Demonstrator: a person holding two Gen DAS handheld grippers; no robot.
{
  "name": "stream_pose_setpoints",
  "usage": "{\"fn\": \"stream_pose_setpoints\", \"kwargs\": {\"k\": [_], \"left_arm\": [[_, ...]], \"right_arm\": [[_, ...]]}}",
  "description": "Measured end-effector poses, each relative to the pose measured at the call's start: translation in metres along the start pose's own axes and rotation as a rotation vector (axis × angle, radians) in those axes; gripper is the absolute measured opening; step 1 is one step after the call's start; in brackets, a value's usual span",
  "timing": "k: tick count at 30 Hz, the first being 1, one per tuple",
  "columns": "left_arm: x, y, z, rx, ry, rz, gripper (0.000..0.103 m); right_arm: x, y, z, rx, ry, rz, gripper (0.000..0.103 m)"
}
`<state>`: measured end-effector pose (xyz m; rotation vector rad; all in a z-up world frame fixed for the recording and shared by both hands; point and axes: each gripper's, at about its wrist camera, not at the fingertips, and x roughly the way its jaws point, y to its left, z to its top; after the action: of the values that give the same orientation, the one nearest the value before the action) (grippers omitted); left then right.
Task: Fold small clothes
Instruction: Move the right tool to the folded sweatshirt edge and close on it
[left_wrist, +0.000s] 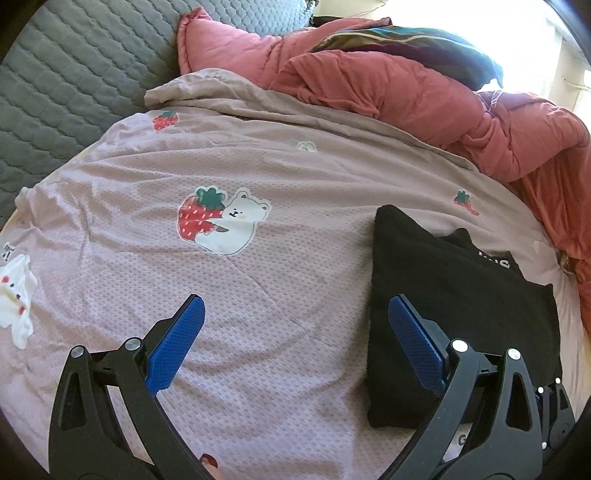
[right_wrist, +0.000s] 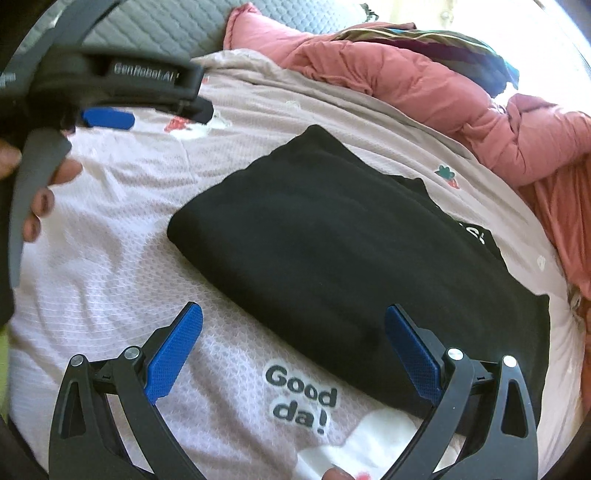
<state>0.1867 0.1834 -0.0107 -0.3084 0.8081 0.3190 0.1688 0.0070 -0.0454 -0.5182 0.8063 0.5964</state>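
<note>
Two fisheye views look along handheld grippers over a bed covered by a pale pink sheet (left_wrist: 258, 332) printed with strawberries and white bears.

In the left wrist view, the left gripper (left_wrist: 295, 328) hangs over bare sheet with its blue-padded jaws spread wide, holding and touching nothing. The folded black garment (left_wrist: 461, 295) lies at about three o'clock from the gap, its near left edge passing under the right-hand finger. A small white printed cloth (left_wrist: 16, 299) sits far off at nine o'clock. A rumpled coral-red quilt (left_wrist: 424, 96) is heaped from twelve round to two o'clock, with a grey quilted headboard (left_wrist: 74, 74) at eleven.

In the right wrist view, the right gripper (right_wrist: 293, 332) is likewise open to its full spread and empty. The black garment (right_wrist: 351, 240) lies directly ahead at twelve to one o'clock, a neat rectangle whose long axis runs from ten o'clock down to four o'clock. Its near long edge crosses just beyond the fingertips. The left gripper (right_wrist: 107, 118), with a bare hand (right_wrist: 44, 184) around its grey trigger, appears at ten o'clock, well apart from the garment.

The right gripper looks nearer and better lined up. The fold appears finished or nearly so.
</note>
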Motion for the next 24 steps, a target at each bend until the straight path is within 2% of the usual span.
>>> {"fn": "stream_pose_setpoints", "kwargs": {"k": [7, 16, 24], "left_arm": [[0.006, -0.001, 0.003, 0.011, 0.005, 0.008, 0.093], [0.013, -0.001, 0.003, 0.0, 0.02, -0.003, 0.093], [0.028, 0.007, 0.001, -0.072, 0.06, -0.047, 0.093]], "right_arm": [[0.02, 0.002, 0.006, -0.04, 0.018, -0.066, 0.098], [0.032, 0.003, 0.016, -0.064, -0.001, -0.13, 0.098], [0.031, 0.005, 0.02, -0.086, -0.053, -0.16, 0.097]]}}
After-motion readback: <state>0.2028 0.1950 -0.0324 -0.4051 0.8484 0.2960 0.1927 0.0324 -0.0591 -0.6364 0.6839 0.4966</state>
